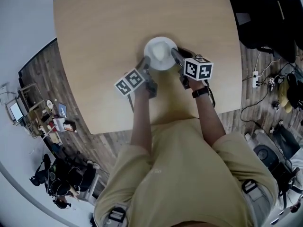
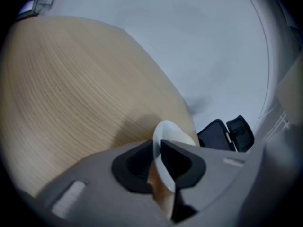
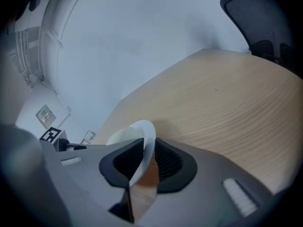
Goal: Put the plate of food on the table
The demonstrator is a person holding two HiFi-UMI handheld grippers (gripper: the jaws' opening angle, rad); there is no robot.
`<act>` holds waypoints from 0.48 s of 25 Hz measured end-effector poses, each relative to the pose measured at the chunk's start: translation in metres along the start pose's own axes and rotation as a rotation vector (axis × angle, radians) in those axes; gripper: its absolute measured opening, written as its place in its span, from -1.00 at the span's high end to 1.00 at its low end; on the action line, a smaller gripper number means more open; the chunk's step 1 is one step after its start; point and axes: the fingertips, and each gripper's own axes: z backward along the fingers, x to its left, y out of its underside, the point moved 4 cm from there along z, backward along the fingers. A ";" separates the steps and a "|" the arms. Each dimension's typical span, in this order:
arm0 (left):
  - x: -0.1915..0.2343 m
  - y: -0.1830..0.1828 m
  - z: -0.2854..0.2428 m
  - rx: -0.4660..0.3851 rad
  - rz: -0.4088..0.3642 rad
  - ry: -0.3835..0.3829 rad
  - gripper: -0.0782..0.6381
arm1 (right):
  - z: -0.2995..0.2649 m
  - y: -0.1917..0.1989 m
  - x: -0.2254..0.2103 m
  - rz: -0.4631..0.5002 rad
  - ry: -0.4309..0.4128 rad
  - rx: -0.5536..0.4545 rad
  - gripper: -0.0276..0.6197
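A white plate (image 1: pixel 161 53) sits near the middle of the light wooden table (image 1: pixel 104 41); something pale lies in it, too faint to name. My left gripper (image 1: pixel 146 66) is at the plate's near-left rim. In the left gripper view the plate (image 2: pixel 163 141) has its rim standing edge-on between the jaws, which are slightly parted around it. My right gripper (image 1: pixel 175 56) is at the plate's right rim. In the right gripper view the plate (image 3: pixel 142 136) has its rim running between the black pads (image 3: pixel 168 162), which close on it.
The table's near edge (image 1: pixel 142 124) runs just in front of the person's body. Clutter and a small cart (image 1: pixel 47 115) stand on the floor to the left. Cables and bags (image 1: pixel 274 84) lie to the right. A black office chair (image 2: pixel 222 134) stands beyond the table.
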 end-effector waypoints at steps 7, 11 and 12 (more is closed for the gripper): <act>0.007 0.002 -0.003 0.032 -0.063 -0.083 0.62 | -0.012 0.002 -0.001 0.072 0.054 0.077 0.65; 0.007 0.006 -0.007 0.044 -0.080 -0.106 0.62 | -0.013 0.005 -0.006 0.097 0.080 0.098 0.64; 0.007 0.008 -0.008 0.048 -0.088 -0.111 0.62 | -0.013 0.007 -0.008 0.107 0.084 0.103 0.63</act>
